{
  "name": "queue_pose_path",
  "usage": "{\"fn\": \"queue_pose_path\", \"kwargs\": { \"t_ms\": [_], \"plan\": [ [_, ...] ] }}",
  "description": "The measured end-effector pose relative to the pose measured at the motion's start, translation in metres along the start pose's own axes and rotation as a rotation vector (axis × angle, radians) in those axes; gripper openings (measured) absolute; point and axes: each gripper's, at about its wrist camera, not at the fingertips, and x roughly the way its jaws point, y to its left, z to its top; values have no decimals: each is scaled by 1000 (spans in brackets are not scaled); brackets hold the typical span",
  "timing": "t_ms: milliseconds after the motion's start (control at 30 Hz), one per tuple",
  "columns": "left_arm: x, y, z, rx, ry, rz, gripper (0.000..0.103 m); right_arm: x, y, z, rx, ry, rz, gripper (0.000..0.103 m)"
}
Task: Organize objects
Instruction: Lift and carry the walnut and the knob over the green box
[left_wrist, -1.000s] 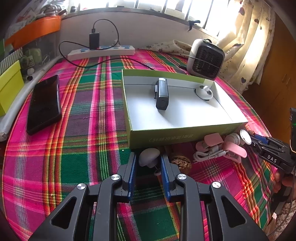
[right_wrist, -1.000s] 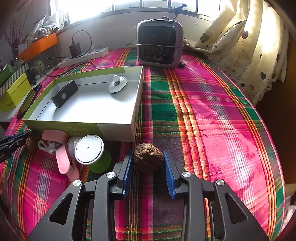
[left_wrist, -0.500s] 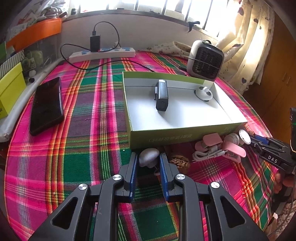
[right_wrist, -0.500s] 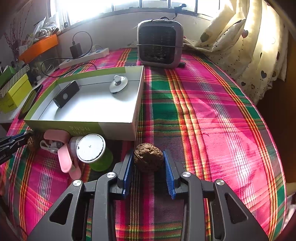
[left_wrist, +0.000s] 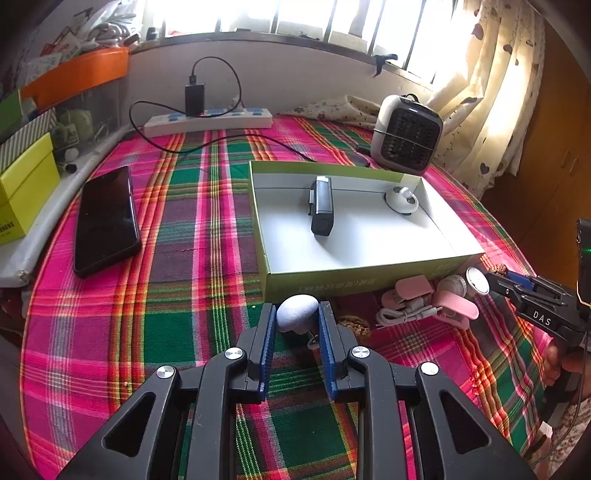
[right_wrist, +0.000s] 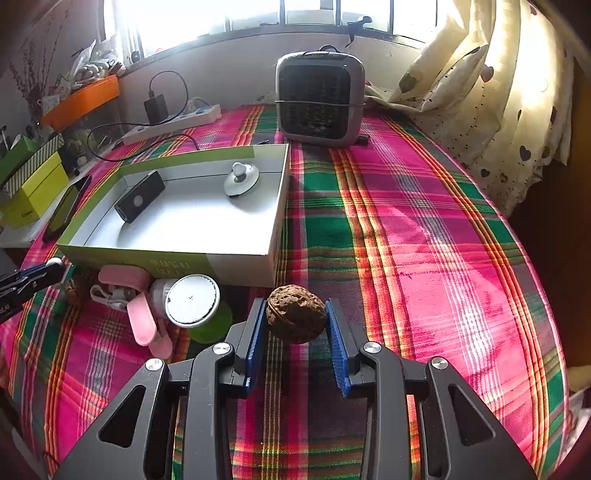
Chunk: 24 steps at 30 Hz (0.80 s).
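My left gripper (left_wrist: 296, 318) is shut on a small white rounded piece (left_wrist: 297, 313), just in front of the green-and-white box (left_wrist: 351, 286). A black device (left_wrist: 321, 206) and a white knobbed lid (left_wrist: 402, 199) lie inside the box. My right gripper (right_wrist: 296, 321) is shut on a brown walnut (right_wrist: 295, 318), held near the box's front right corner (right_wrist: 240, 266). A second walnut (left_wrist: 354, 325) rests on the cloth to the right of the left gripper's fingers. In the left wrist view the right gripper (left_wrist: 496, 275) shows at the right edge.
Pink clips with a white cable (left_wrist: 417, 308) and a white-capped jar (right_wrist: 192, 301) on a green lid (right_wrist: 212, 326) lie along the box front. A black phone (left_wrist: 105, 218), a power strip (left_wrist: 207, 120), a heater (right_wrist: 319, 99) and yellow boxes (left_wrist: 22, 188) surround the plaid cloth.
The left jaws have drawn slightly tighter around the white piece. The right gripper and its walnut have not moved.
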Motion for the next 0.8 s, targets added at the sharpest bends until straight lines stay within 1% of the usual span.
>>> {"fn": "queue_pose_path", "kwargs": {
  "t_ms": [333,467,800],
  "plan": [
    [-12,-5,9,8,-22,-23,20,-11,-1,8,-4,-27,-3,33],
    [-14,-8,13,13,-26,-32,20,-14,1,12,-7,-34,9,33],
    [-8,-13,36,28,-36,-56,20,-21,17,35,-65,-78,45,33]
  ]
}}
